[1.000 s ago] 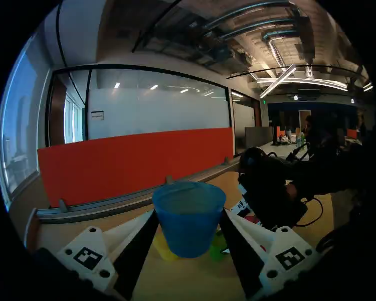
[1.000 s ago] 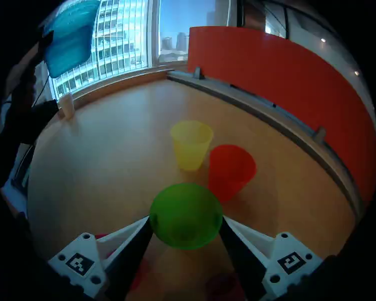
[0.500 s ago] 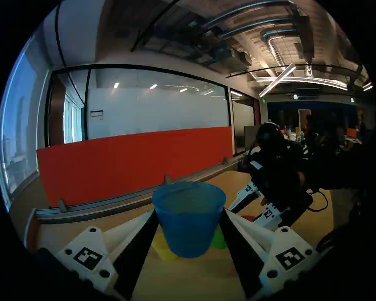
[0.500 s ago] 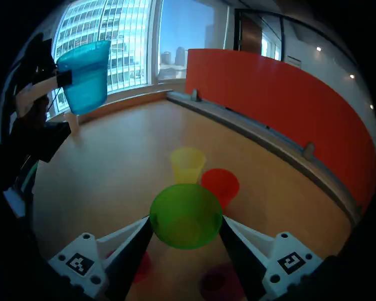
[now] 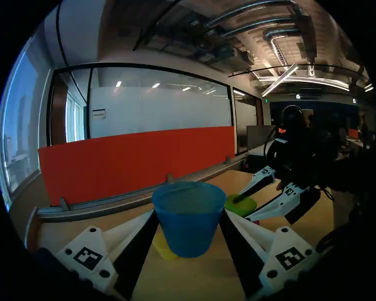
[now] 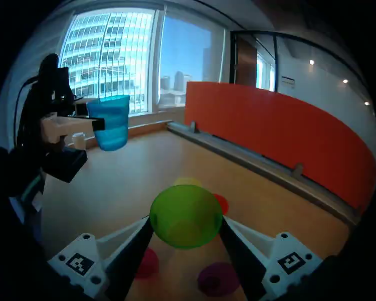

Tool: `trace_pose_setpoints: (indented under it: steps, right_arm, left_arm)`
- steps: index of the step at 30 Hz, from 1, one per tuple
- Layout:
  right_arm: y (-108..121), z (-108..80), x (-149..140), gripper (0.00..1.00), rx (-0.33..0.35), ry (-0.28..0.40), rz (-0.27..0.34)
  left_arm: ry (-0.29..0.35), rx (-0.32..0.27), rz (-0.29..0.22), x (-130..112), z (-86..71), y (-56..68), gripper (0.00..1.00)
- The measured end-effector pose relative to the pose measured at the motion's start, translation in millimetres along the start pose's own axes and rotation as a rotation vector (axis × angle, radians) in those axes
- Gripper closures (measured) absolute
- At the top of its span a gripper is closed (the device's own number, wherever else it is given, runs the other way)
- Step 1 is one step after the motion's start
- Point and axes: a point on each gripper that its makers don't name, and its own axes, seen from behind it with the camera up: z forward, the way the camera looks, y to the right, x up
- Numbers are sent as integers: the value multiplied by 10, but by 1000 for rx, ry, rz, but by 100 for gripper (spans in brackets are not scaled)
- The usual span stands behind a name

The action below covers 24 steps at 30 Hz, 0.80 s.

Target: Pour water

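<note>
My left gripper is shut on an upright blue cup, held above the wooden table. My right gripper is shut on a green cup, also held off the table. In the left gripper view the right gripper hangs to the right with the green cup level with the blue cup's rim. In the right gripper view the left gripper holds the blue cup at upper left, apart from the green one. I cannot see water in either cup.
A yellow cup and a red cup stand on the table behind the green cup. Two pink cups lie low in front. An orange partition with a rail bounds the table's far side; a small white cup stands by the window.
My right gripper has risen with the green cup, away from the table and the cups on it. My left gripper has kept the blue cup about where it was.
</note>
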Motion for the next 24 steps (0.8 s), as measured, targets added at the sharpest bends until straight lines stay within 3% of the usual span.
trace_pose_setpoints:
  steps: [24]
  right_arm:
    - [42,-526,671,8,-10,300,24]
  left_arm:
    - [7,-15,1,94,5,146,17]
